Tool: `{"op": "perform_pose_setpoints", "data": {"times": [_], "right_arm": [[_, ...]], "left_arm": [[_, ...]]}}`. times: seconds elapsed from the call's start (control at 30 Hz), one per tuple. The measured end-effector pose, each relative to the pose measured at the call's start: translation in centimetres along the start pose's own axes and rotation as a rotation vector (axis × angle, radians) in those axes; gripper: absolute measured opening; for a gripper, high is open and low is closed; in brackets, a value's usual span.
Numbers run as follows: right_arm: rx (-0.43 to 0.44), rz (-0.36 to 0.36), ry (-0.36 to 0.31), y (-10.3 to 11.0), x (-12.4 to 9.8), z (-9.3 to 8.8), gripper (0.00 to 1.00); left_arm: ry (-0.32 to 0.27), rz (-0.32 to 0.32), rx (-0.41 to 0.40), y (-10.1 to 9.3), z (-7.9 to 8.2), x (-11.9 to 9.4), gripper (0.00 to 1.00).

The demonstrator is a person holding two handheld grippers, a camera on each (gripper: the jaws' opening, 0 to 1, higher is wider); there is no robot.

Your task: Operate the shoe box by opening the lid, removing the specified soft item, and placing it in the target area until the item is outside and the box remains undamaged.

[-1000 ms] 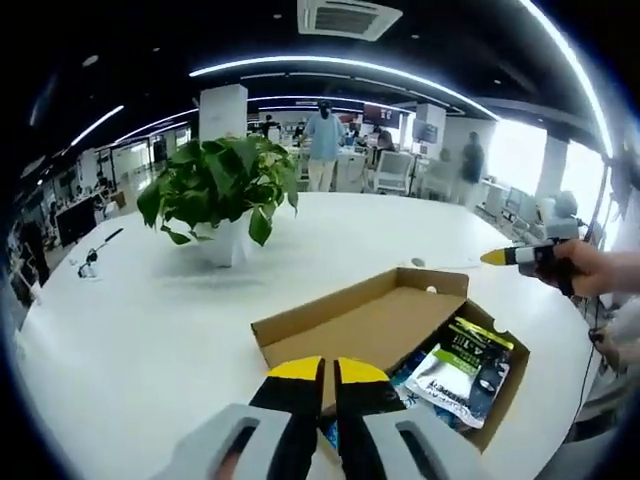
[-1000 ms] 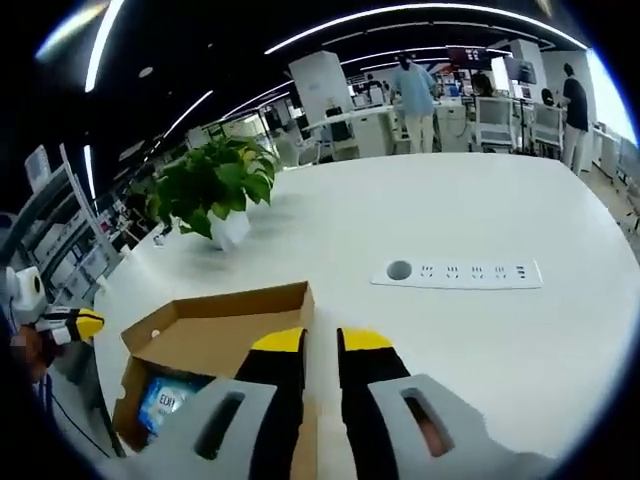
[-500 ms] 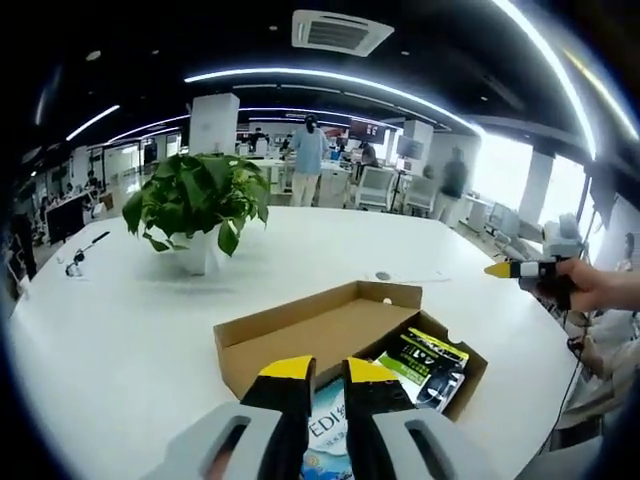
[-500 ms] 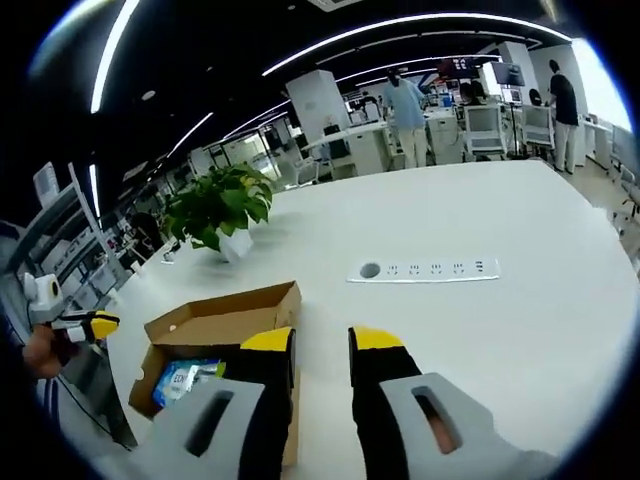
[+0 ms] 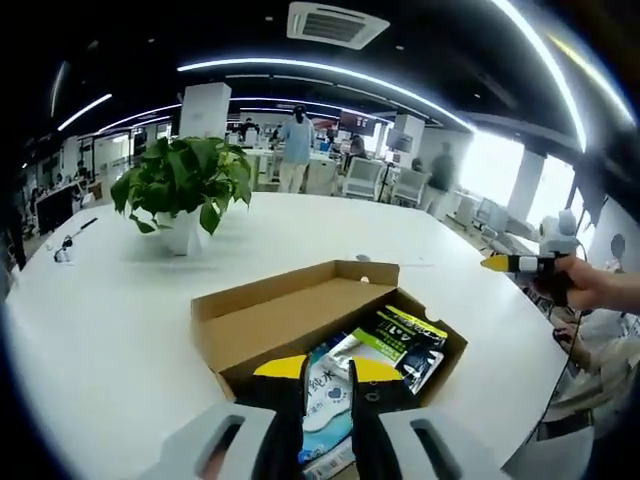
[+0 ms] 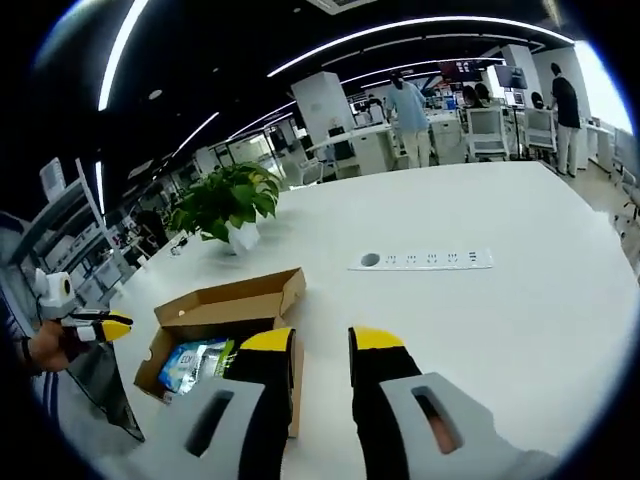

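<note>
An open cardboard shoe box (image 5: 300,320) lies on the white table (image 5: 110,320), its lid folded back on the far side. Inside are a pale blue and white soft pack (image 5: 325,395) and a black and green pack (image 5: 397,338). My left gripper (image 5: 328,372) hovers over the box's near edge, slightly open, with nothing between its jaws. A hand holds my right gripper (image 5: 505,263) off to the right. In the right gripper view, the box (image 6: 225,320) is low on the left. My right gripper (image 6: 322,345) is open and empty beside it. My left gripper (image 6: 100,325) is at far left.
A potted green plant (image 5: 180,190) (image 6: 228,205) stands on the table beyond the box. A white power strip (image 6: 420,260) lies flat in the tabletop. The table's rounded edge runs close to the right of the box. People stand among desks far behind.
The left camera has moved closer over the box, so the packs inside show more. Both grippers' jaws have parted a little. The right camera has drawn back from the box.
</note>
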State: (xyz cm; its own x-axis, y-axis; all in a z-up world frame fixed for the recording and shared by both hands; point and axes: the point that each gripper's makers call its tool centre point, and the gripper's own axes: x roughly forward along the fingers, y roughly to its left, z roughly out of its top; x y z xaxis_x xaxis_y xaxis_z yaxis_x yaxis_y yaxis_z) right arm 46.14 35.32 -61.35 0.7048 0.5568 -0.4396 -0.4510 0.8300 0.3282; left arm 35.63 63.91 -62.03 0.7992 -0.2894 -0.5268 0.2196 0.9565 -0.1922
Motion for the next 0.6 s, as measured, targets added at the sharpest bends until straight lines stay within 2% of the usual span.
{"op": "perform_pose_setpoints", "data": {"times": [0.3,0.6], "right_arm": [[-0.074,0.048,0.039,1.2,-1.5,-2.9,0.22],[-0.069,0.06,0.043,2.1,-3.1,-5.1,0.23]], "left_arm": [[0.061,-0.035,-0.024,-1.0,-2.8,0.9,0.18],[0.113,-0.072,-0.083,-1.8,-4.8,2.6,0.19]]}}
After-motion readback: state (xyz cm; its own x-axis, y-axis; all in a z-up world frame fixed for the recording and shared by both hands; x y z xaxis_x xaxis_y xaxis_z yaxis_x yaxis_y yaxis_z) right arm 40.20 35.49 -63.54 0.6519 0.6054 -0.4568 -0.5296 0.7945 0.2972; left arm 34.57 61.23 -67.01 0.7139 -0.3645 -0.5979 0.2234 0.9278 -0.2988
